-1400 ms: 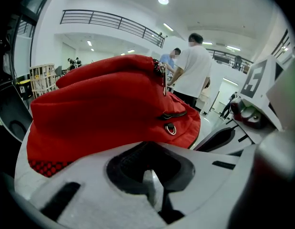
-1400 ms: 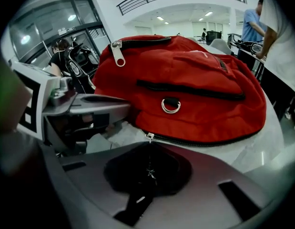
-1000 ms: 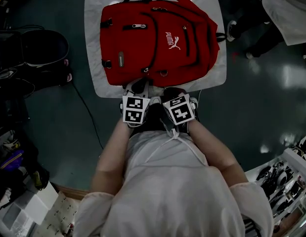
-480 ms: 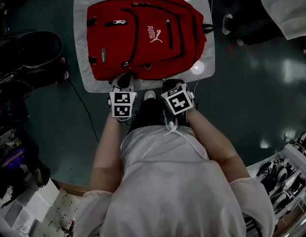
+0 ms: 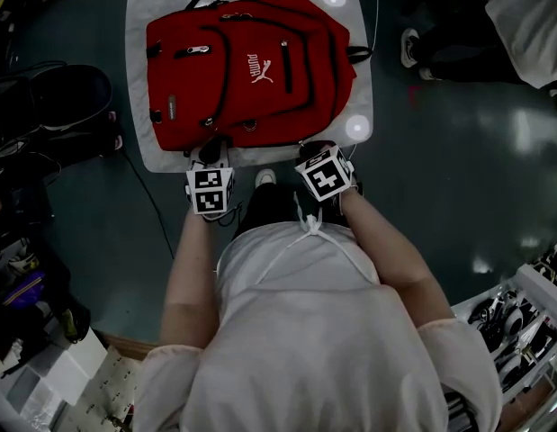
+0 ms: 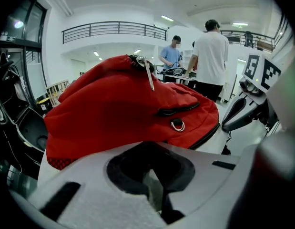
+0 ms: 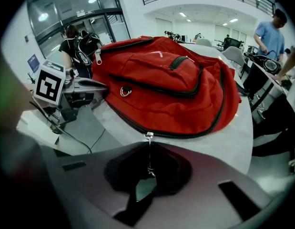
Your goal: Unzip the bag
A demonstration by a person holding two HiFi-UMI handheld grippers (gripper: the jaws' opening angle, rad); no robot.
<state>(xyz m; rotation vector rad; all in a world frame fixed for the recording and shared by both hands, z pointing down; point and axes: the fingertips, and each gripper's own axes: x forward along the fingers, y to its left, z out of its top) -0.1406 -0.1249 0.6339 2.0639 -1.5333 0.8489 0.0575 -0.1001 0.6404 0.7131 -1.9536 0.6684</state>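
Note:
A red backpack (image 5: 251, 70) lies flat on a white table (image 5: 363, 106), its bottom edge toward me. My right gripper (image 5: 316, 149) sits at that edge, right of centre. In the right gripper view the jaws (image 7: 148, 175) are shut on the thin zipper pull (image 7: 148, 151), which hangs from the slider on the black zip of the bag (image 7: 171, 85). My left gripper (image 5: 211, 151) is at the bag's bottom left corner. Its jaws (image 6: 159, 202) are shut just short of the red fabric (image 6: 114, 113), with nothing seen between them.
Black bags (image 5: 71, 93) lie on the floor to the left, and a cable (image 5: 157, 205) runs past the table's corner. Someone's legs (image 5: 458, 52) are at the top right. Two people (image 6: 211, 56) stand behind the table. Cluttered shelves (image 5: 521, 322) are at the lower right.
My right gripper has slid to the right along the bag's bottom edge. The left gripper has kept its place at the bag's lower left corner.

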